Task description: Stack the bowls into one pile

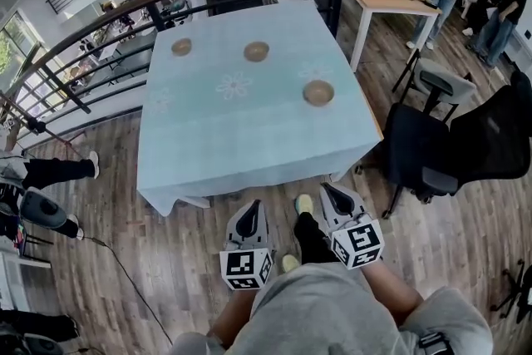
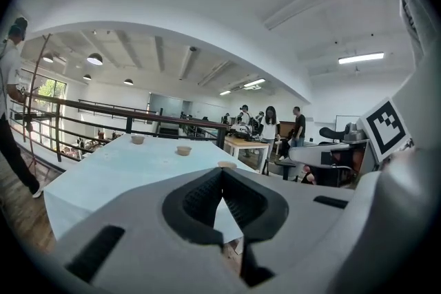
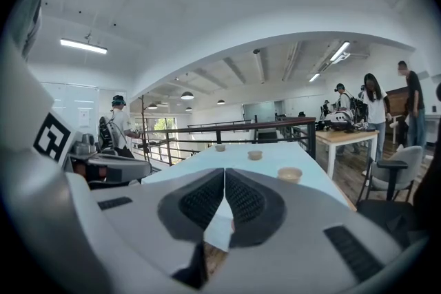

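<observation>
Fingers pressed together with nothing between them, the left gripper (image 1: 253,207) and right gripper (image 1: 327,190) hang just off the near edge of the blue-clothed table (image 1: 249,137). Three bowls stand well apart on it: the right-edge bowl (image 1: 318,92), the middle bowl (image 1: 256,51) by the far edge, and the far-left bowl (image 1: 181,46) toward that corner.

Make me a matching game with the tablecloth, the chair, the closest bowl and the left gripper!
Things:
1. tablecloth
2. office chair
3. nearest bowl
4. left gripper

Colour or state:
A. black
B. shut, nothing in it
C. light blue
D. tan

Pairs: 1-C, 2-A, 3-D, 4-B
</observation>
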Available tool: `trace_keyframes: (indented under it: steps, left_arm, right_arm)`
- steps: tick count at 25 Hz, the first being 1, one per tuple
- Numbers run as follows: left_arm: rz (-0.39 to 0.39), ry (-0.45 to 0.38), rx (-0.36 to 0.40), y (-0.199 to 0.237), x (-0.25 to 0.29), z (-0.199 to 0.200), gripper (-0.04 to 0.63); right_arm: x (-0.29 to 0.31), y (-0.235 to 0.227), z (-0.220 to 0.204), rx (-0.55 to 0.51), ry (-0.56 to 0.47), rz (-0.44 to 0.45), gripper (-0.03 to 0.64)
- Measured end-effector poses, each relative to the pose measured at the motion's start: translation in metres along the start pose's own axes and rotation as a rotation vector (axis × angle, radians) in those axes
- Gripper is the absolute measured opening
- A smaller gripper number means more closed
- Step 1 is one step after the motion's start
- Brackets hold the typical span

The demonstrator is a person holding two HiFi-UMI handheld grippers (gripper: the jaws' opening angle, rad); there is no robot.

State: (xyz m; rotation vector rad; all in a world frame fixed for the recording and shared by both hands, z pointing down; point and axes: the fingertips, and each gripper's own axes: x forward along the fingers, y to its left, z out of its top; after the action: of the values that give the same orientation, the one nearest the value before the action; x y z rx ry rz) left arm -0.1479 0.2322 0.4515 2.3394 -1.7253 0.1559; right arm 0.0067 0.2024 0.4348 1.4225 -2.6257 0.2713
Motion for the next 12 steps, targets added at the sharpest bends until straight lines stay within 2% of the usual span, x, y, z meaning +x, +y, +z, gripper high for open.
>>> trace_keyframes:
  steps: [12]
  left_arm:
    - [0.006, 0.012, 0.018, 0.028, 0.092, 0.02, 0.018]
  right_arm:
    - [0.079, -0.061, 0.015, 0.016, 0.003, -0.018, 0.028]
